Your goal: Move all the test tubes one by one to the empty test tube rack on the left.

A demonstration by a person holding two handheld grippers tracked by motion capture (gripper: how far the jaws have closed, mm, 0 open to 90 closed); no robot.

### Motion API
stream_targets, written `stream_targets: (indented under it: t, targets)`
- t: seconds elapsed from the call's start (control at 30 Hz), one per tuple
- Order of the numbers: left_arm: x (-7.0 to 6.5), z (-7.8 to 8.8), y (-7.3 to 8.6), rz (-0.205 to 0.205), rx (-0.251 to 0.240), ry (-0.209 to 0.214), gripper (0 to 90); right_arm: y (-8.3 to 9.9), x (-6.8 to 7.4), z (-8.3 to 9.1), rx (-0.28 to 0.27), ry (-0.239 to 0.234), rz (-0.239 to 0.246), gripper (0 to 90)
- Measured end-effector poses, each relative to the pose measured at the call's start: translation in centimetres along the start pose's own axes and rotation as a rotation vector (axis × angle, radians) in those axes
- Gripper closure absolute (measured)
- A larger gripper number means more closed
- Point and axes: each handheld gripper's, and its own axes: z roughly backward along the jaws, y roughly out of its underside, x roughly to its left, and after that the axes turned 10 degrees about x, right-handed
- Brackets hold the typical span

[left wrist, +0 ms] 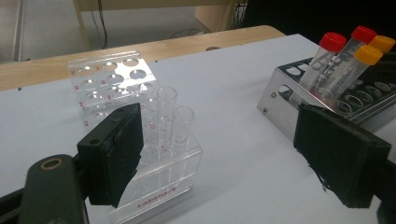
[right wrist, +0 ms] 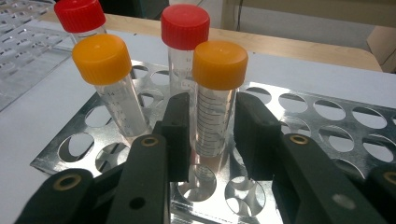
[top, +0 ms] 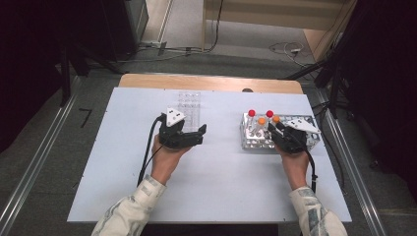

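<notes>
Right gripper astride orange-capped tube

orange-capped tube, red caps, silver rack, clear acrylic rack, black jaws

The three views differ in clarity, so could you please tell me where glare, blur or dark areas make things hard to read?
High view: the white table is evenly lit, the room's sides fall into black, and the clear rack nearly vanishes against the table. Left gripper view: the clear rack shows soft reflections and the near jaws are blurred. Right gripper view: the metal rack glints, and the orange-capped tube between the jaws is sharp.
</notes>
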Motion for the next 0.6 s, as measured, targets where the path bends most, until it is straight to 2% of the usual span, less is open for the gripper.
stream_targets:
  t: [0.13, 0.3, 0.6]
  targets:
    - [0.0, 0.0, 0.0, -0.001, 0.0, 0.002, 16.1, 0.0, -0.1, -0.2, 0.009, -0.004, -0.002, 70.4]
    - [-0.1, 0.0, 0.0, -0.001, 0.0, 0.005, 16.1, -0.1, 0.0, 0.1, -0.006, -0.001, 0.002, 70.9]
    - [0.0, 0.1, 0.0, 0.006, -0.005, 0.009, 16.1, -1.2, -0.2, 2.4, -0.071, -0.016, 0.007, 70.9]
